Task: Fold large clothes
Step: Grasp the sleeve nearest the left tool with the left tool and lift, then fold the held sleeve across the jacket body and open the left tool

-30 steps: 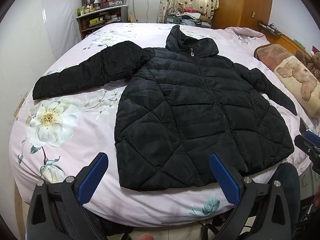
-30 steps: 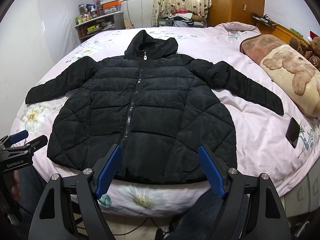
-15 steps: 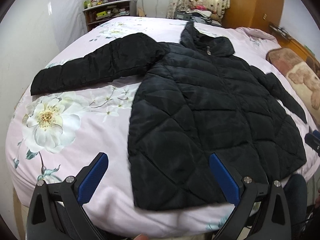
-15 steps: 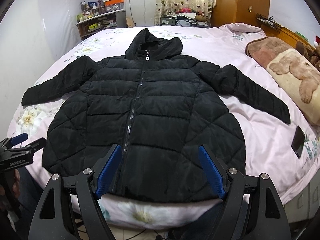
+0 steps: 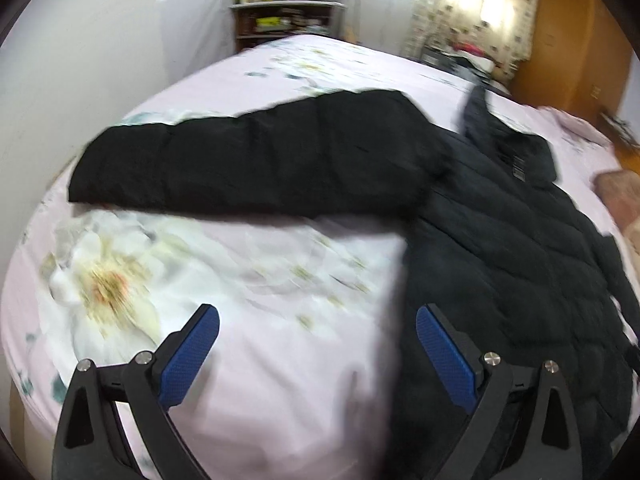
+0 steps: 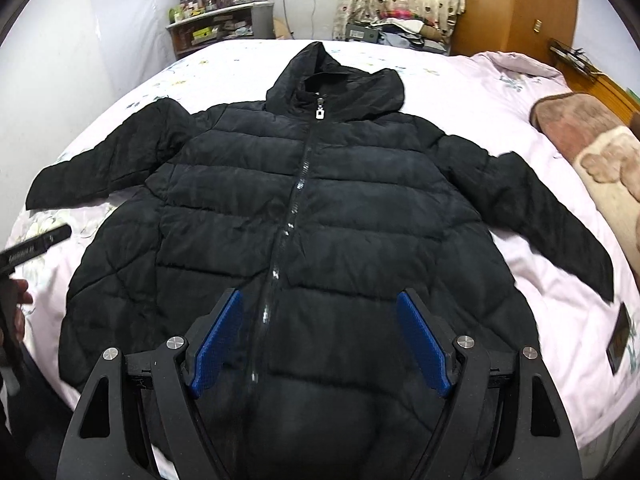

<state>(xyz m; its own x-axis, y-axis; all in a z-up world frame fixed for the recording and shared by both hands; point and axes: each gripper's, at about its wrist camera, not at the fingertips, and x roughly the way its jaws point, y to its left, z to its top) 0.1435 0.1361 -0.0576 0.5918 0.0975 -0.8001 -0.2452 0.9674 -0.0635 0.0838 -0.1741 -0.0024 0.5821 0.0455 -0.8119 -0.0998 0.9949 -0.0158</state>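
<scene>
A black quilted hooded jacket (image 6: 320, 216) lies flat and zipped, front up, on a pink floral bed (image 6: 520, 256), both sleeves spread out. My right gripper (image 6: 320, 344) is open and empty, low over the jacket's hem by the zipper. My left gripper (image 5: 318, 352) is open and empty over bare sheet (image 5: 240, 264), between the jacket's left sleeve (image 5: 256, 164) and its body (image 5: 520, 264). The left gripper also shows at the left edge of the right wrist view (image 6: 32, 246).
A dark phone (image 6: 620, 338) lies on the bed at the right. A brown bear-print blanket (image 6: 592, 148) lies along the right side. A white wall (image 5: 100, 60) borders the bed's left; shelves (image 6: 224, 20) and a wooden wardrobe (image 6: 516, 4) stand behind.
Both grippers have moved forward over the bed. The left one has swung left toward the sleeve; the right one has come down closer to the hem. Both stay open.
</scene>
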